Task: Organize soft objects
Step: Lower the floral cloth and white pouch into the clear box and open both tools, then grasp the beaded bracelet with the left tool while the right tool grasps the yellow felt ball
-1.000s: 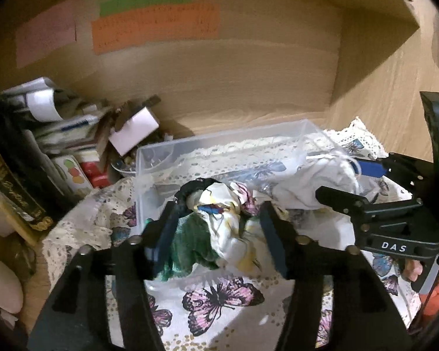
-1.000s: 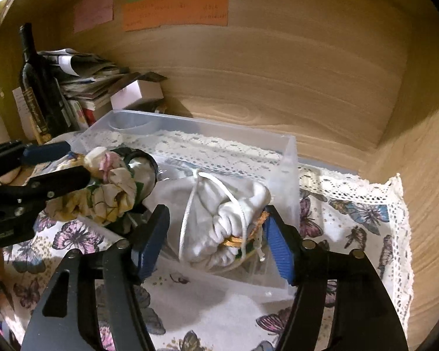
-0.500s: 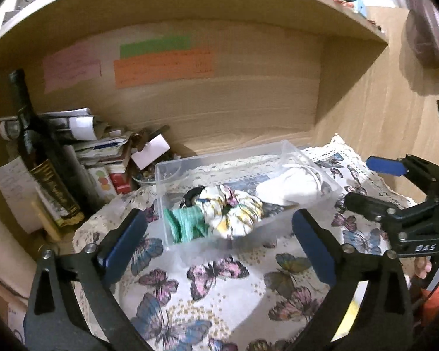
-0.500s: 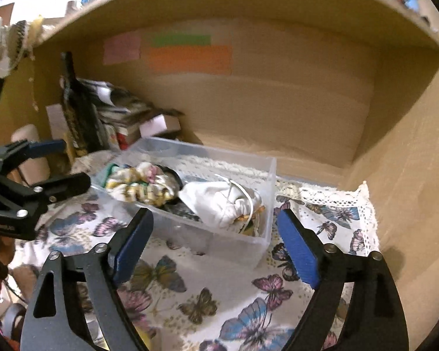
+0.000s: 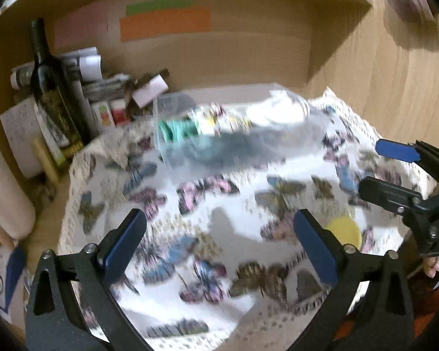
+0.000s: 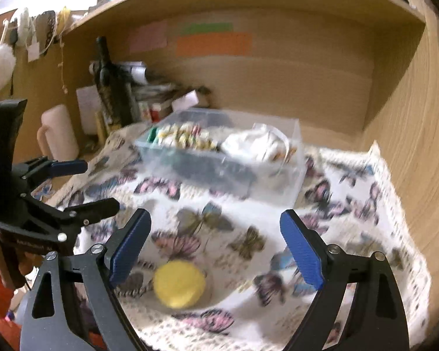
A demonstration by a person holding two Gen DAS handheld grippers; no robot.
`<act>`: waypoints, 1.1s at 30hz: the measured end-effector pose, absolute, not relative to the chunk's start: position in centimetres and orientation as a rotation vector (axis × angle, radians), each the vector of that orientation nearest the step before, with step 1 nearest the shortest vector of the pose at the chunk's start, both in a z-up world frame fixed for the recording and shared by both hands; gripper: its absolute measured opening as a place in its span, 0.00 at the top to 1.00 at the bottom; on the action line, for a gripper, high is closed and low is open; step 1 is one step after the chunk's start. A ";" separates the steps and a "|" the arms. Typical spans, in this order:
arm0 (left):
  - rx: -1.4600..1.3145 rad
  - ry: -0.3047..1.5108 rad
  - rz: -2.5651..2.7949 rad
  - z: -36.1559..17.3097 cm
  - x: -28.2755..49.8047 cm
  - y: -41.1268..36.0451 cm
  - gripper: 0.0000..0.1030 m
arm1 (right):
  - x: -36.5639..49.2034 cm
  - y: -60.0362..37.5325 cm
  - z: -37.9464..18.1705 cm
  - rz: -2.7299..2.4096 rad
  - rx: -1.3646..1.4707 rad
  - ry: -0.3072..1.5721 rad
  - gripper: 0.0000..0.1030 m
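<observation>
left hand-held gripper point(image 5: 219, 242): we see both blue fingers spread wide, nothing between them, held above the butterfly cloth point(image 5: 207, 228) at 6 o'clock of the left wrist view
right hand-held gripper point(image 6: 216, 245): we see it spread wide too, empty, over the same cloth; it also shows at 3 o'clock of the left wrist view
clear bin point(image 6: 289, 181): we place it on the cloth at 12 o'clock of both grippers, well apart from the fingers, toward the back of the desk point(image 5: 46, 222)
floral scrunchie point(image 6: 184, 139): inside the bin, left half, blurred
green fabric piece point(image 5: 175, 128): inside the bin, at its left end, just beside the scrunchie
white drawstring pouch point(image 6: 254, 144): inside the bin, right half, cord loop showing
yellow round pad point(image 6: 179, 284): we see 1 lying on the cloth outside the bin, at 6 o'clock of the right wrist view, near the right gripper's left finger
dark bottle point(image 5: 52, 93): upright at 10 o'clock, beside a stack of papers point(image 5: 85, 67)
blur: both views smeared, fine detail not readable
</observation>
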State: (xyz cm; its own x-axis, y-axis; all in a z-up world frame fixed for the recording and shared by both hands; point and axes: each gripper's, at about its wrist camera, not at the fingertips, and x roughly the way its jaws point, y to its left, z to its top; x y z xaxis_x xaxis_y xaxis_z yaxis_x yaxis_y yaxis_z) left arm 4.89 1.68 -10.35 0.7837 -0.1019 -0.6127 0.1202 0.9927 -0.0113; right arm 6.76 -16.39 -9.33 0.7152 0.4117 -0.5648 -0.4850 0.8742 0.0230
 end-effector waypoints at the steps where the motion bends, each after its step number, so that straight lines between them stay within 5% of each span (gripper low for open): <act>1: 0.029 0.668 -0.124 -10.8 4.6 1.5 0.09 | 6.5 -16.2 -9.9 0.497 -0.130 0.607 0.14; 8: 0.049 0.738 -0.200 -13.2 3.7 -0.3 0.23 | 5.7 -15.9 -12.6 0.540 -0.094 0.709 0.21; 15: 0.071 0.784 -0.268 -14.3 3.8 -1.4 0.26 | 6.0 -15.4 -14.7 0.589 -0.089 0.800 0.60; 20: 0.120 0.808 -0.307 -14.7 4.7 -2.6 0.26 | 5.8 -16.6 -14.2 0.555 -0.064 0.768 0.61; 26: 0.140 0.857 -0.376 -15.8 6.1 -3.6 0.51 | 6.1 -18.9 -13.4 0.489 -0.027 0.734 0.61; 30: 0.131 0.860 -0.385 -15.6 6.2 -3.5 0.88 | 6.4 -19.8 -13.0 0.468 -0.010 0.719 0.61; 33: 0.094 0.873 -0.371 -15.6 6.8 -3.0 0.94 | 6.9 -20.0 -13.0 0.468 -0.001 0.716 0.61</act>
State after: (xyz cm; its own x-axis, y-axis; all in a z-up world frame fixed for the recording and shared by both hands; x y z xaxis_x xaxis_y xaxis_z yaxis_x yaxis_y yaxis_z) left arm 6.82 -3.02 -15.56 0.5835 -0.2793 -0.7626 0.3550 0.9322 -0.0698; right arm 6.93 -19.97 -13.04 0.6561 0.4123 -0.6321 -0.4131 0.8972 0.1564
